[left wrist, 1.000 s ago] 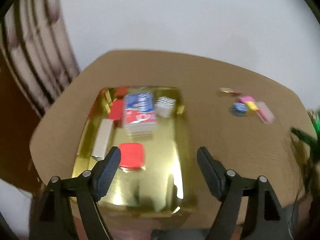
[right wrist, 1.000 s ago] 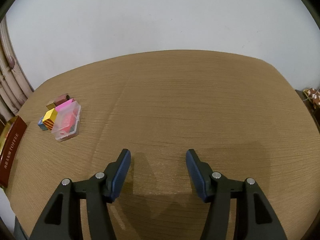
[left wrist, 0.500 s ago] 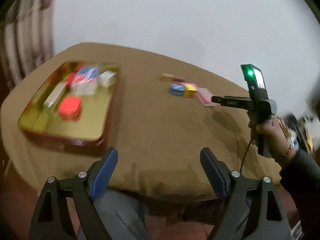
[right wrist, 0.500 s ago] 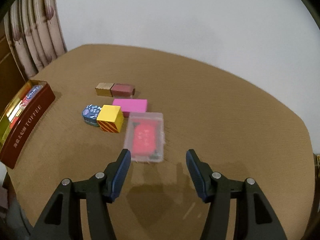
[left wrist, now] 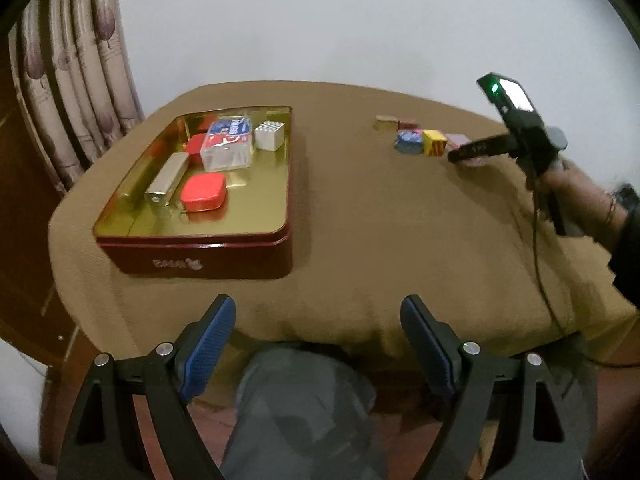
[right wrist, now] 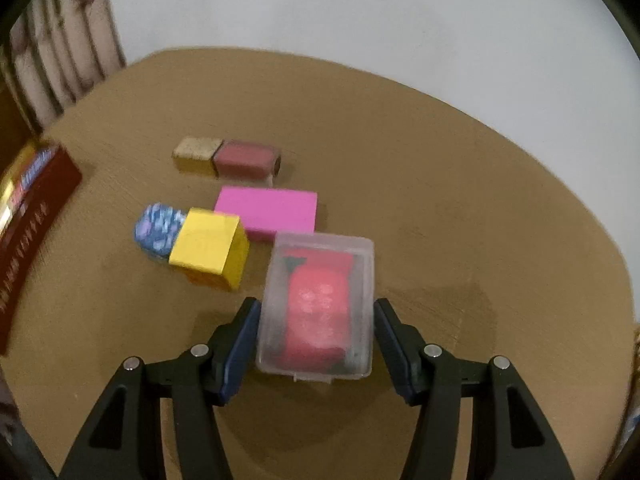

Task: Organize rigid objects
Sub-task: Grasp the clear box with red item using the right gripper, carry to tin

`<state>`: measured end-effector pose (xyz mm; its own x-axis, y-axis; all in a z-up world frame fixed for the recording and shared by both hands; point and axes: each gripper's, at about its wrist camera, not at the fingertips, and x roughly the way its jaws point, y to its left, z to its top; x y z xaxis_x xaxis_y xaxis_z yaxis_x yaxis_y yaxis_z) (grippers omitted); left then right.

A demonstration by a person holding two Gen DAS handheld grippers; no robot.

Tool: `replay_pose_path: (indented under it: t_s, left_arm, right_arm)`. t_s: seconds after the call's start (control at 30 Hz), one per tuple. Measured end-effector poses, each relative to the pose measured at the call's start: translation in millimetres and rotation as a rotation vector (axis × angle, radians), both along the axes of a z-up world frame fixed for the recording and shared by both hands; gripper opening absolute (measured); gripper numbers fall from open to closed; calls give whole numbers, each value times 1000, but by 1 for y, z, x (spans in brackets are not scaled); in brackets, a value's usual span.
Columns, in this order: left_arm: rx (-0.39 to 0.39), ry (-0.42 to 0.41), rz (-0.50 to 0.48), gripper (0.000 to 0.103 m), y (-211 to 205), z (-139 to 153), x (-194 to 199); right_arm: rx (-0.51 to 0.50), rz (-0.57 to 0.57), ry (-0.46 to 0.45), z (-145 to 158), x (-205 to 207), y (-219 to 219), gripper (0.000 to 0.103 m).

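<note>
Step in hand: fetching the next loose piece for the tin. My right gripper (right wrist: 316,334) straddles the clear plastic case (right wrist: 318,304) with the red item inside; the case sits on the bench (right wrist: 440,208). The left pad looks against or just beside the case wall, the right pad shows a sliver of gap, so not clamped, nothing held yet.

My left gripper (left wrist: 318,346) hangs wide open and empty off the near edge of the bench, above my lap, jaws just widened further, nothing between them.

The tin (left wrist: 200,240) stands on the left of the bench, already holding a red box (left wrist: 203,191), a silver bar (left wrist: 167,179), a card pack (left wrist: 228,148) and a white block (left wrist: 270,136).

Next move, as I judge it: close squarely on the case's long sides, lift straight, carry left to the tin.

Room: the yellow cube (right wrist: 208,252) lies just beside my left finger, the pink block (right wrist: 267,212) touches or nearly touches the case's far end. The right side of the bench is open. The front half of the tin floor is bare.
</note>
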<state>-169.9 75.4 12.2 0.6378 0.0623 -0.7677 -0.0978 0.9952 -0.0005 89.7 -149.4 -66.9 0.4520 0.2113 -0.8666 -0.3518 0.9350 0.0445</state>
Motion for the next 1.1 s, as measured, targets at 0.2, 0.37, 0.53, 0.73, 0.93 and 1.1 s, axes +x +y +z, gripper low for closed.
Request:
replay_pose_path:
  t_s: [0.2, 0.37, 0.53, 0.73, 0.93, 1.1]
  left_arm:
    - [-12, -1, 11, 99, 14, 6, -8]
    - [-64, -66, 48, 99, 39, 16, -19]
    - [-121, -89, 93, 99, 58, 17, -26]
    - [-118, -99, 151, 100, 81, 22, -38]
    - [-34, -20, 180, 100, 106, 17, -44]
    - [-71, -81, 212, 100, 122, 26, -54]
  right_arm:
    - [70, -57, 4, 5, -11, -20, 55]
    - [156, -50, -50, 46, -47, -27, 55]
    - [276, 117, -85, 109, -83, 37, 55]
    - [350, 335, -4, 140, -110, 169, 55]
    - [311, 303, 85, 102, -108, 244, 55]
    - [258, 234, 130, 70, -102, 262, 55]
